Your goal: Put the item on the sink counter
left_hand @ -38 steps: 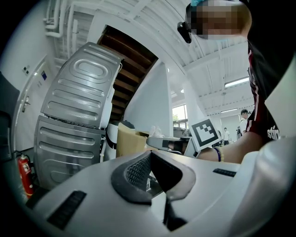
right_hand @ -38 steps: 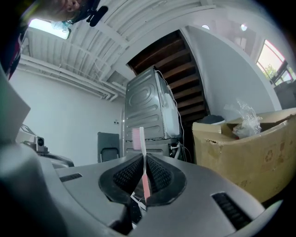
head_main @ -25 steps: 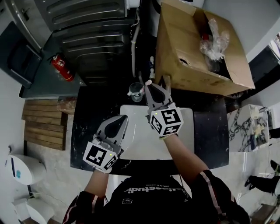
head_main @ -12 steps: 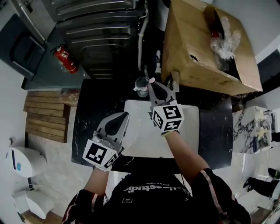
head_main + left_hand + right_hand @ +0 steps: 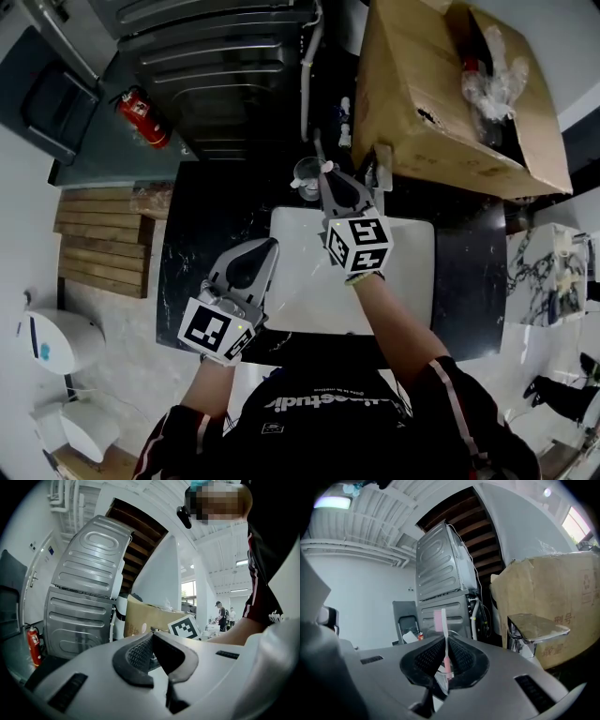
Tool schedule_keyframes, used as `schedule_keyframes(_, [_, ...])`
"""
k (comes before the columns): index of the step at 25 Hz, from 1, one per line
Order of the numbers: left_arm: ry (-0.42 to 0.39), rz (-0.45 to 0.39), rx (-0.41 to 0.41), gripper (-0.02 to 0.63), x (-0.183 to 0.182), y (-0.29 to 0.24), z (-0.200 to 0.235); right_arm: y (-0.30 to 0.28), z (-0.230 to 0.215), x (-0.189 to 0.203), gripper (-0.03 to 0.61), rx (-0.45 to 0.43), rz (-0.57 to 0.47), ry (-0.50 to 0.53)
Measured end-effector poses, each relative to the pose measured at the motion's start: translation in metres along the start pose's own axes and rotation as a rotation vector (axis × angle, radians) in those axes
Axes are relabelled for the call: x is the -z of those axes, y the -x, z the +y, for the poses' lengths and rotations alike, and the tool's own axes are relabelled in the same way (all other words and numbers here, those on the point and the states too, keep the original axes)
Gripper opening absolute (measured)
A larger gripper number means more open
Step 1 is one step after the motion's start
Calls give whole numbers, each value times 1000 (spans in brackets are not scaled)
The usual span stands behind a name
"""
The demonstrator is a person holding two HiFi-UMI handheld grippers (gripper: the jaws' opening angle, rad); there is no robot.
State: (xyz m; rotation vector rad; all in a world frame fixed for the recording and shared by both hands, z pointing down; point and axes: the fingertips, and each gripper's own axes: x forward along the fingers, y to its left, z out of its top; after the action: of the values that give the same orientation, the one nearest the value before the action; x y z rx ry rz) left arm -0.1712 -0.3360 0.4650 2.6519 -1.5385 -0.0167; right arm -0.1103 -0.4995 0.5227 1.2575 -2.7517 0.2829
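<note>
Head view: the person stands at a white sink (image 5: 412,281) set into a black sink counter (image 5: 464,281), one gripper in each hand, both held over the basin.

Right gripper (image 5: 326,172): reaches to the back rim of the sink, between a clear glass (image 5: 306,176) on its left and the chrome faucet (image 5: 379,171) on its right. In the right gripper view its jaws are drawn narrow and the ribbed pads clamp a thin pink-and-white toothbrush (image 5: 443,627). The brush stands upright between the pads of this gripper (image 5: 446,641), bristle head uppermost and well clear of the jaw tips. In the head view only the pink head of the toothbrush (image 5: 325,167) shows, just beside the glass. Whether brush and glass touch cannot be determined. The brush is in the grip, not on the counter.

Left gripper (image 5: 272,244): held over the front left corner of the sink, well apart from the right gripper. The left gripper view shows the tips of this gripper (image 5: 152,637) brought together with nothing between them.

Surroundings:
- An open cardboard box (image 5: 422,84) stands behind the faucet, with crumpled clear plastic inside.
- The same box (image 5: 562,597) and the faucet (image 5: 532,630) fill the right of the right gripper view.
- A red fire extinguisher (image 5: 142,119) lies on the grey floor to the upper left.
- A ribbed grey metal unit (image 5: 225,66) stands beyond the counter.
</note>
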Motion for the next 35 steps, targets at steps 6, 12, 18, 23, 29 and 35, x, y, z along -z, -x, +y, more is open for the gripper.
schedule_keyframes(6, [16,12,0,15,8,-1,0,-9,-4,6,51,11,14,-14])
schedule_keyframes(12, [26,11,-7,15,10,-1,4,-14,-8,5,51,19,12,-18])
schedule_keyframes(18, [29,8,-13,15,10,-1,5,-13,-13,5,51,45,2,-48])
schedule_keyframes(23, [28,13,-14,15,11,-3,3,-8,-15,6,51,78,-5,-61])
schedule_keyframes(29, [24,11,-5,15,9,-1,-3,-3,-15,10,51,118,5,-78])
schedule_keyframes(35, [20,5,-1,15,5,4,-9,5,-13,17,52,138,29,-83])
